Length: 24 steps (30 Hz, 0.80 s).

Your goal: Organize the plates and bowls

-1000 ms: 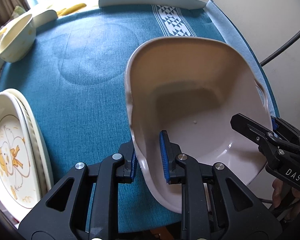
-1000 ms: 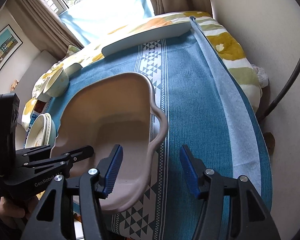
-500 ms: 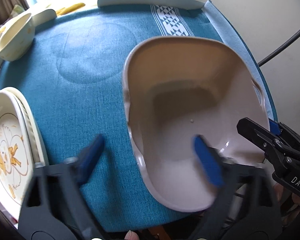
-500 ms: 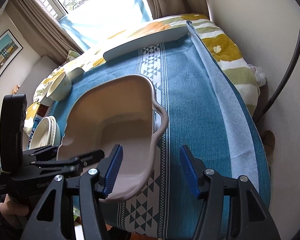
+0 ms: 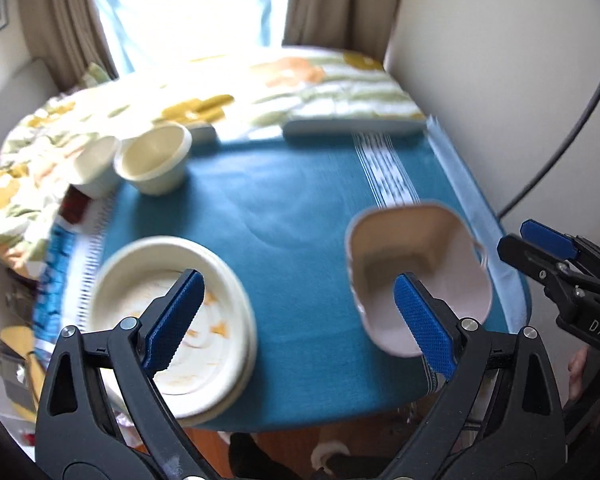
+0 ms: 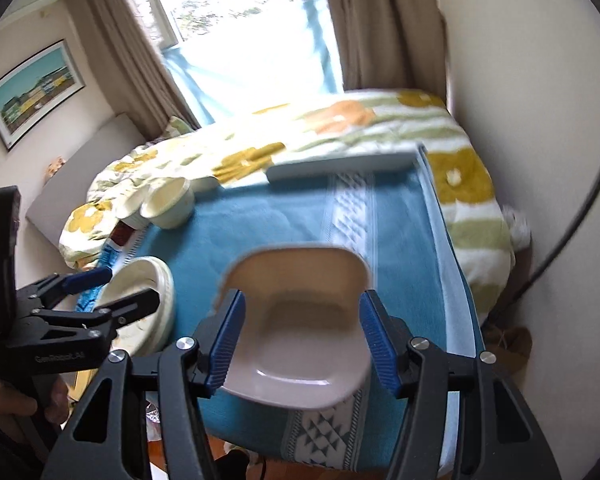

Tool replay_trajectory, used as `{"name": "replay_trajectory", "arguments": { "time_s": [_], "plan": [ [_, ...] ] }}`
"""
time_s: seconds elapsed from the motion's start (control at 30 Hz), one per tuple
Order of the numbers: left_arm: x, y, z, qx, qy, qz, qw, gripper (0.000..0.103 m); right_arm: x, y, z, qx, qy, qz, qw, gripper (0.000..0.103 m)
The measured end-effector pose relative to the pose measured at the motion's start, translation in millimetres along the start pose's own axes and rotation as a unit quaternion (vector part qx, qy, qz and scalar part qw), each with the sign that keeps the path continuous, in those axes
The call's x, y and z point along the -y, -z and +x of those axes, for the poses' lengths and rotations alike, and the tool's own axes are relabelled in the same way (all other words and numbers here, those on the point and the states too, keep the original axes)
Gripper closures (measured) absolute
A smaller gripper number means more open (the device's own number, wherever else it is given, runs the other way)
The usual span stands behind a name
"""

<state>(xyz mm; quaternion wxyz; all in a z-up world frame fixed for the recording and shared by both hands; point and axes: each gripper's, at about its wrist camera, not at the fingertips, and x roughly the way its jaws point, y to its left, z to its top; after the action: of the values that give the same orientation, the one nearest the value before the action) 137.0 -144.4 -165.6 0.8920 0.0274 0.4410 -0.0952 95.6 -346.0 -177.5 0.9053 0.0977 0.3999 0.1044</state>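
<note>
A beige squarish bowl (image 5: 416,264) (image 6: 300,320) rests on the blue tablecloth (image 5: 292,216) near its front right edge. My left gripper (image 5: 296,320) is open and empty, raised above the table between the bowl and a stack of cream plates (image 5: 168,320) with a duck print. My right gripper (image 6: 302,340) is open, its blue pads on either side of the bowl, apart from it. The plates (image 6: 148,304) also show in the right wrist view, beside my left gripper (image 6: 104,292). A cream round bowl (image 5: 154,160) (image 6: 168,204) stands at the back left.
A second pale bowl (image 5: 92,164) sits behind the cream one. A long white platter (image 5: 352,126) (image 6: 340,166) lies at the cloth's far edge. A flowered quilt (image 6: 340,128) lies behind, a wall (image 5: 500,60) and a black cable (image 6: 580,200) on the right.
My left gripper let go of the beige bowl's rim, opened wide and pulled back and up. My right gripper moved left and now straddles the bowl.
</note>
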Motion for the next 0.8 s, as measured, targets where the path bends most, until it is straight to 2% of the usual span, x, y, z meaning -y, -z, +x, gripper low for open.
{"name": "replay_trajectory", "arguments": {
  "time_s": [0.03, 0.07, 0.1, 0.23, 0.33, 0.53, 0.67, 0.8],
  "plan": [
    [-9.6, -3.9, -11.6, 0.011, -0.004, -0.009, 0.9999, 0.007, -10.1, -7.7, -4.7, 0.008, -0.006, -0.012, 1.0, 0.023],
    [-19.7, -7.6, -22.1, 0.021, -0.008, -0.018, 0.9996, 0.007, -19.3, -14.4, -8.5, 0.017, -0.011, -0.023, 1.0, 0.006],
    [-30.5, -10.8, -31.4, 0.03, -0.013, -0.027, 0.9991, 0.007, -29.2, -21.2, -12.6, 0.03, -0.018, -0.033, 0.999, 0.002],
    [-78.7, -20.9, -60.4, 0.053, -0.038, -0.052, 0.9965, 0.007, -73.4, -44.2, -21.2, 0.095, -0.041, -0.082, 0.991, 0.002],
    [-116.6, -27.6, -72.8, 0.061, -0.048, -0.072, 0.9944, 0.007, -104.9, -61.1, -12.3, 0.108, -0.058, -0.101, 0.987, 0.002],
    [-186.7, -38.4, -58.3, 0.053, -0.053, -0.105, 0.9917, 0.007, -160.4, -90.3, 35.6, 0.073, -0.071, -0.121, 0.987, 0.001],
    [-235.0, -47.1, -39.8, 0.037, -0.047, -0.132, 0.9895, 0.007, -182.6, -109.7, 71.5, 0.042, -0.067, -0.113, 0.99, 0.001],
    [-267.4, -66.2, -10.1, 0.017, -0.015, -0.142, 0.9896, 0.008, -193.9, -129.3, 117.4, -0.003, -0.061, -0.077, 0.995, 0.001]
  ]
}}
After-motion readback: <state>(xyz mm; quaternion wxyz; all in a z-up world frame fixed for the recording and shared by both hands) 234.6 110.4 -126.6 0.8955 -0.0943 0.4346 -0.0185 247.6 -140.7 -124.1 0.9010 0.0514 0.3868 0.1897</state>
